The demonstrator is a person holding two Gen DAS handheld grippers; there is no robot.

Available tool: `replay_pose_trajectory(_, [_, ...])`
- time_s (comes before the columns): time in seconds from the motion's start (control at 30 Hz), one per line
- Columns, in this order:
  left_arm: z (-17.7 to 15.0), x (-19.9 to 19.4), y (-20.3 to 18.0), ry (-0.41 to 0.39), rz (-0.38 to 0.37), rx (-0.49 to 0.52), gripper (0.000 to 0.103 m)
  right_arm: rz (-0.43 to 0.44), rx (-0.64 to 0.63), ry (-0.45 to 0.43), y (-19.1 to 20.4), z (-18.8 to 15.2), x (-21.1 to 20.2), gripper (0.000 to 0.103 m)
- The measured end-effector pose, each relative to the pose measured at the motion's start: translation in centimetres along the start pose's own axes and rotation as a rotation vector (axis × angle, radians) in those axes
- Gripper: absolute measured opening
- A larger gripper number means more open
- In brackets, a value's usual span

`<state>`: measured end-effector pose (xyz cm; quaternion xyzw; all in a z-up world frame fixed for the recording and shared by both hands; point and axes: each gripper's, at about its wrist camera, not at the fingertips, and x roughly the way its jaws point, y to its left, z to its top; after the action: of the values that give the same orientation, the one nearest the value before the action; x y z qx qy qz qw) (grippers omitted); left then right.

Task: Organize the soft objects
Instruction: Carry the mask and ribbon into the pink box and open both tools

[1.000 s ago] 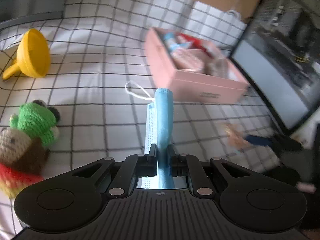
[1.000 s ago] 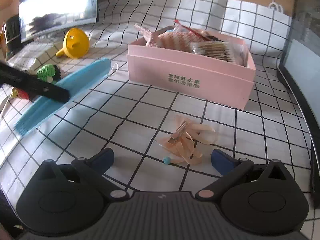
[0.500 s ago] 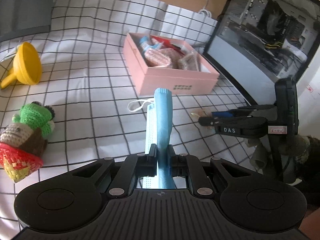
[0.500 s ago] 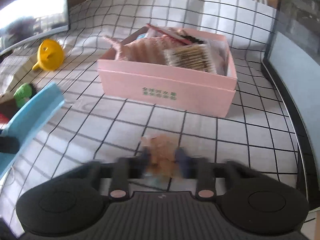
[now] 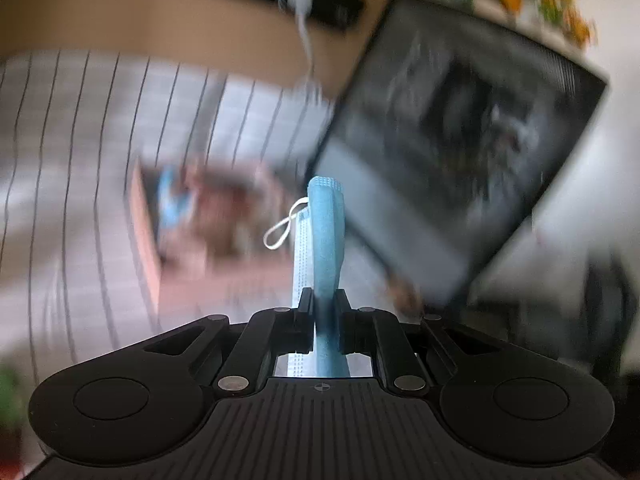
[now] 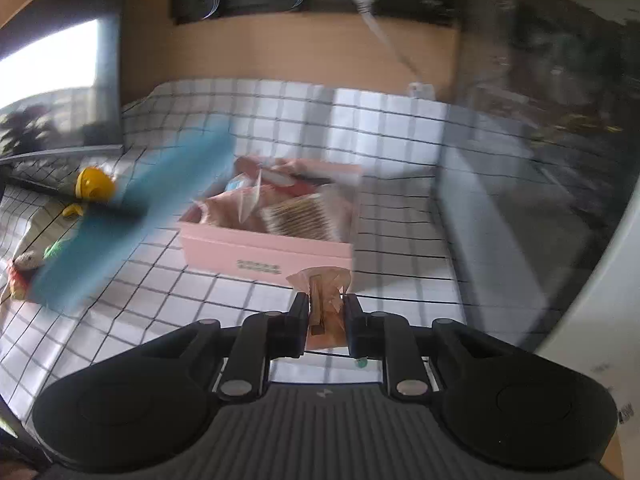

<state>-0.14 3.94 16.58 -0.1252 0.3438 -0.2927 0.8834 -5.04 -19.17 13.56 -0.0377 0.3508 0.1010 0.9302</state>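
Right wrist: claw (image 6: 325,306) now lifts ribbon (image 6: 322,292)

- A home or office desk is suggested by a checked cloth (image 6: 280,96) spread over it.
- A monitor (image 5: 460,152) and a wall power strip (image 6: 312,0) are seen.

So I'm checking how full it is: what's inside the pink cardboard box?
The pink cardboard box holds pink striped fabric, a brown bristly bundle and red items at the back. Anything beneath them is covered.
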Motion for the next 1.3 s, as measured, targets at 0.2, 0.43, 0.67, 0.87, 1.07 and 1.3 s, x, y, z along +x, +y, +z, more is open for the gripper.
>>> replay_pose_trajectory(0.2, [7.9,6.3,0.6,-0.166,0.054,-0.005,0.013,-0.045,0.068,-0.019,-2.3,-1.0,-0.9,0.018])
replay_pose_trajectory(0.43, [7.3,19.7,5.6,0.152,0.265,0.033,0.018,-0.039,0.075,-0.002,-3.4,-3.0,-0.8,0.018])
replay_pose_trajectory(0.67, [6.7,17.7,3.1,0.151,0.257,0.196,0.023,-0.038,0.090,0.037,-4.3,-4.4,0.0,0.018])
replay_pose_trajectory(0.87, [5.4,15.2,3.1,0.218,0.308,0.218,0.023,-0.037,0.066,0.008,-4.1,-3.0,0.9,0.018])
replay_pose_trajectory(1.07, [5.8,13.6,3.7,0.110,0.343,0.248,0.023,-0.027,0.024,-0.029,-3.5,-0.8,1.9,0.018])
replay_pose_trajectory(1.3, [8.0,15.2,1.7,0.093,0.240,0.348,0.024,0.019,-0.003,-0.028,-1.4,0.1,2.7,0.018])
